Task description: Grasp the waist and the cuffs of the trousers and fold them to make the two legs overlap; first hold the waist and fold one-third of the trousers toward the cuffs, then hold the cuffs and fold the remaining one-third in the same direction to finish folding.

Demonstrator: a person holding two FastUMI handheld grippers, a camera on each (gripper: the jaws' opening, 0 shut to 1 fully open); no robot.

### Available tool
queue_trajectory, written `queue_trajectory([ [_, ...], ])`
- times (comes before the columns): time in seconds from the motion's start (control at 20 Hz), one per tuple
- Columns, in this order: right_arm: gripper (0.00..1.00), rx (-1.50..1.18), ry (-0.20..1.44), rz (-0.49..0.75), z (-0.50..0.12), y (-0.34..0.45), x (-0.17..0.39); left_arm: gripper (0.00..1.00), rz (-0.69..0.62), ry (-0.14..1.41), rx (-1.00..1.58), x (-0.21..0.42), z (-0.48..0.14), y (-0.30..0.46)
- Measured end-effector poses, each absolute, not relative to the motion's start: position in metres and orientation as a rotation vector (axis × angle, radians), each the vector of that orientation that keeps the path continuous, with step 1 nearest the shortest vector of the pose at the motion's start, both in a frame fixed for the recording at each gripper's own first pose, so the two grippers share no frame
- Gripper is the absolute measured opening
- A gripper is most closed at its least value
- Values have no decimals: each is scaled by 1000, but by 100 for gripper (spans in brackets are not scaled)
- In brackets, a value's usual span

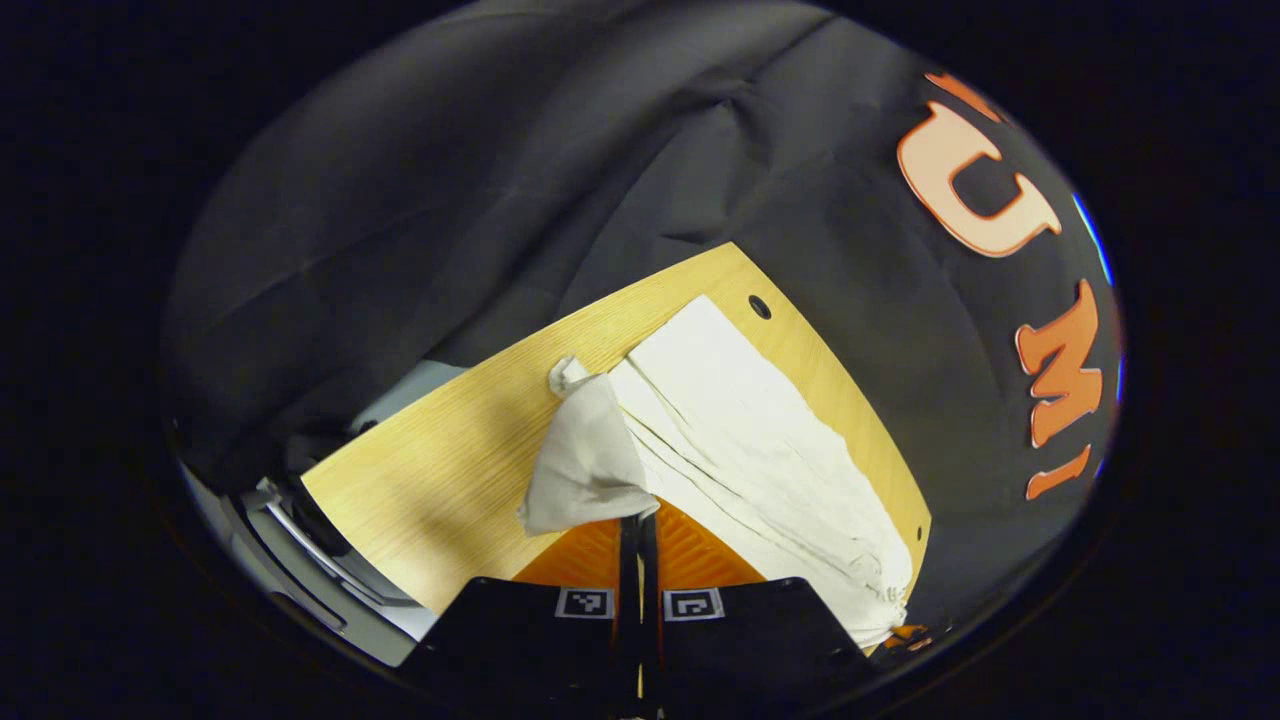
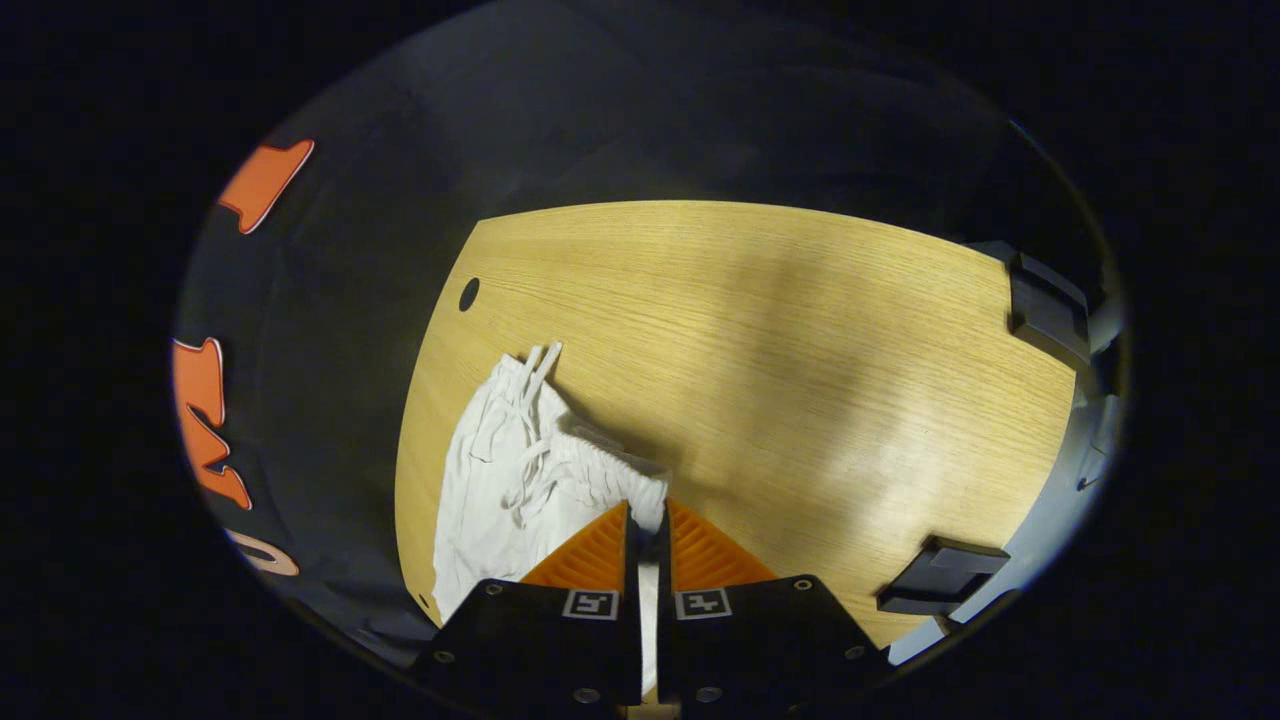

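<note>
Trousers [image 1: 760, 440] lie along the table [image 1: 450, 470] toward two o'clock in the left gripper view, one end lifted off the wood where the left gripper [image 1: 638, 520] has its jaws closed on a bunch of cloth. In the right gripper view the right gripper [image 2: 648, 520] has its jaws pinched on the gathered waist, drawstrings trailing toward eleven o'clock. Each pinch looks thin, so a layer could slip free mid-fold, and uneven hand travel would leave the legs skewed
</note>
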State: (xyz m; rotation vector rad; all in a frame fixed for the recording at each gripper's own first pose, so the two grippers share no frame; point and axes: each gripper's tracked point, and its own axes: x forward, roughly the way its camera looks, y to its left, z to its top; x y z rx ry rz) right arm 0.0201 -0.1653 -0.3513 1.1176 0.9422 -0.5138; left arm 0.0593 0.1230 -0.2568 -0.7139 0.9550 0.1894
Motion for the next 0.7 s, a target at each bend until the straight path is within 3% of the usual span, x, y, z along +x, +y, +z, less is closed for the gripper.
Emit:
queue_trajectory([
  [0.7, 6, 1149, 858, -470, -284, -158, 94, 5, 68, 930, -595, 130, -242, 128],
])
